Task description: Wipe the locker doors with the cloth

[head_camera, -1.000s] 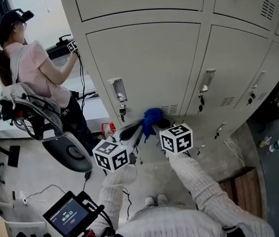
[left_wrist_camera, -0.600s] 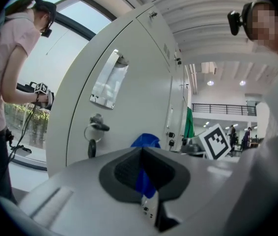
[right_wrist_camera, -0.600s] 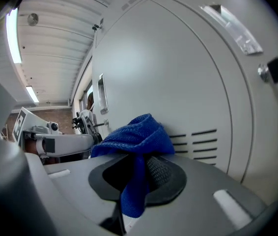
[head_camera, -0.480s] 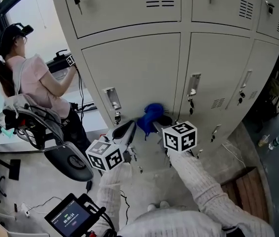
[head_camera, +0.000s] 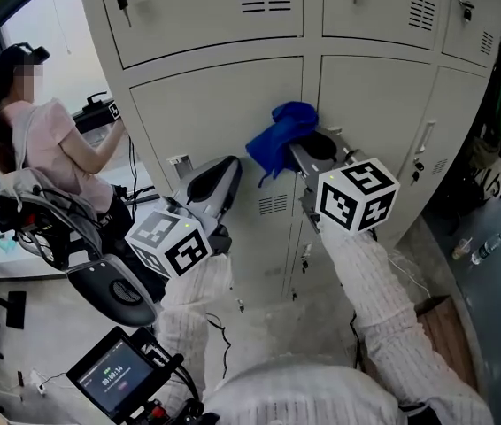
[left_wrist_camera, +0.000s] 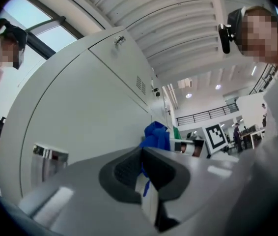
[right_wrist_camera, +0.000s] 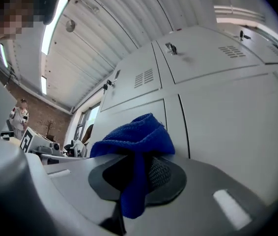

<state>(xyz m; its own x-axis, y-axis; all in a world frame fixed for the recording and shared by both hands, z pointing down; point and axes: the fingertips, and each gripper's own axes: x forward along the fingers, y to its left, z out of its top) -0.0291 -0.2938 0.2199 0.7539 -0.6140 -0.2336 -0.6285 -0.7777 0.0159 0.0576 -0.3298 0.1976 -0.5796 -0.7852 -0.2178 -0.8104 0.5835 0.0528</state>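
Your right gripper (head_camera: 302, 145) is clamped on the blue cloth (head_camera: 279, 136) — one fold is pinched between the pads, and the rest bunches over the tips, as the right gripper view shows. The cloth sits at the face of the left middle-row locker door (head_camera: 224, 104), just left of the seam to the neighbouring door (head_camera: 370, 96); contact with the metal cannot be confirmed. Your left gripper (head_camera: 226, 171) has its jaws together with nothing held — it is raised just left of the cloth, before the same door. A second person (head_camera: 51, 144) is at the far left
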